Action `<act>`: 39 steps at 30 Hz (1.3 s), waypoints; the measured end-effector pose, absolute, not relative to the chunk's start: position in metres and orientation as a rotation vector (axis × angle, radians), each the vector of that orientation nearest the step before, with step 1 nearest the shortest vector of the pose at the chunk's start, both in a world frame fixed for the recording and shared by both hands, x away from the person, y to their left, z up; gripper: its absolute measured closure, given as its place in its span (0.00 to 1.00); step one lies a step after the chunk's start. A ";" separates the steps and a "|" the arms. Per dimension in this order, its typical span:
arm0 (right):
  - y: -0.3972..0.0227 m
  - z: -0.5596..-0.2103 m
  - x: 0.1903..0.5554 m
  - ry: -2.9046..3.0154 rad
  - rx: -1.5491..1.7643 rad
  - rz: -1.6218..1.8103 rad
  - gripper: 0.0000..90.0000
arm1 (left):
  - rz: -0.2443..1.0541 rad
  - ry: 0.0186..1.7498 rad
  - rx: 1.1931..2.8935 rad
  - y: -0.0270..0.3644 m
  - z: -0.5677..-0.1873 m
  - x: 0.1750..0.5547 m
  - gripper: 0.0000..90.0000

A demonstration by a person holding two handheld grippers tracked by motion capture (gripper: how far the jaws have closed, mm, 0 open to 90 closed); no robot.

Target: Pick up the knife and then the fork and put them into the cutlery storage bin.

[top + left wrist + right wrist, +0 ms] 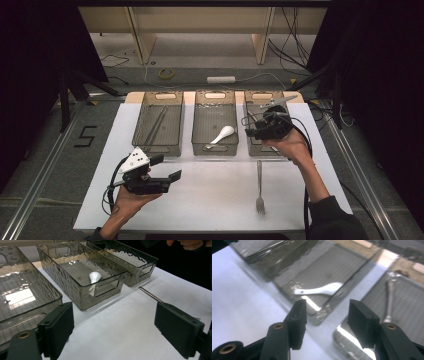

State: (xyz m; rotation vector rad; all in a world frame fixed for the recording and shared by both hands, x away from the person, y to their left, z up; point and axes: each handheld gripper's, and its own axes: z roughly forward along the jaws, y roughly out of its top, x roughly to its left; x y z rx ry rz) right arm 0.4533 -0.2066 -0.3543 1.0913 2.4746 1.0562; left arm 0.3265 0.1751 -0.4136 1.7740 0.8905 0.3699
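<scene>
Currently I am sorting cutlery: white ceramic spoon [222, 134] lying in the middle smoked-plastic bin [215, 148]; steel fork [260, 186] remaining on the desk [210, 195]. Right gripper [325, 312] and left gripper [113, 325] fingers are standing open, empty.

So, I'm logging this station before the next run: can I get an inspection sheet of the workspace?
Surface: white sheet on the table, flat.
Job's things: three clear bins; left bin holds thin sticks, middle bin a white spoon, right bin a metal utensil; fork lies on the sheet.
Clutter: nothing seen.
Grippers: left hand-held gripper open, empty; right hand-held gripper open, empty, over the right bin.
Cables: one trails from each gripper.
Surroundings: tape roll, power strip, floor cables.
</scene>
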 end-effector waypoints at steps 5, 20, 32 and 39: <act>-0.203 -0.366 0.439 2.502 1.049 1.096 0.62 | 0.372 0.891 1.770 0.175 -0.414 0.327 0.17; -0.206 -0.397 0.419 2.537 0.997 1.108 0.87 | 0.372 0.886 1.777 0.175 -0.414 0.326 0.17; -0.203 -0.423 0.419 2.596 0.984 0.958 1.00 | 0.373 0.884 1.780 0.175 -0.414 0.326 0.17; -0.200 -0.441 0.421 2.639 0.976 0.826 1.00 | 0.374 0.884 1.780 0.175 -0.413 0.326 0.17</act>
